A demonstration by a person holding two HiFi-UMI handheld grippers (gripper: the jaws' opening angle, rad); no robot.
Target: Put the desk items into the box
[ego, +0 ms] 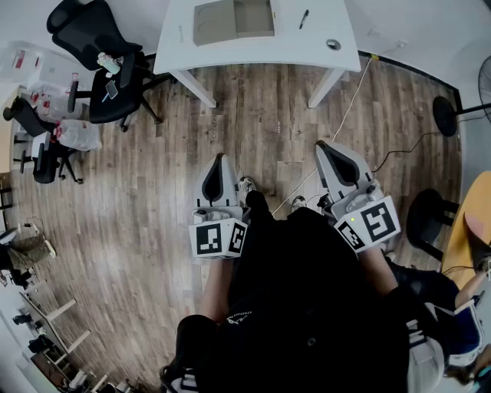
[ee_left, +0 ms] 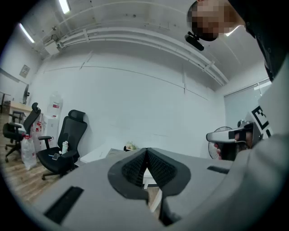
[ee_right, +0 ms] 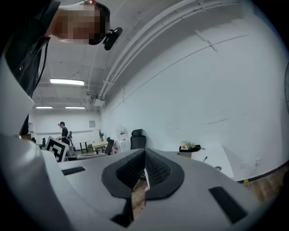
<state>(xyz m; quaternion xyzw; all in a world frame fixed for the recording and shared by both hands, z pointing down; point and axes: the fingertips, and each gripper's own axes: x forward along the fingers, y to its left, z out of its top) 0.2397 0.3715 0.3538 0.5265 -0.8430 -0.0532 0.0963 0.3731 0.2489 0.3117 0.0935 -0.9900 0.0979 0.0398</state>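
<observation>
A white desk (ego: 253, 51) stands far ahead across the wooden floor. On it are an open cardboard box (ego: 232, 18), a black pen (ego: 304, 18) and a small round item (ego: 333, 44). I hold both grippers close to my body, well short of the desk. My left gripper (ego: 220, 160) and right gripper (ego: 322, 146) are both shut, with nothing between the jaws. In the right gripper view the desk (ee_right: 228, 159) shows far off with the pen (ee_right: 204, 159) on it. The left gripper (ee_left: 146, 150) points at the white wall.
A black office chair (ego: 103, 65) with small items on its seat stands left of the desk. A cable (ego: 345, 115) runs across the floor. A fan (ego: 460, 107) and a dark stool (ego: 430, 219) are to the right. Bags and more chairs crowd the far left.
</observation>
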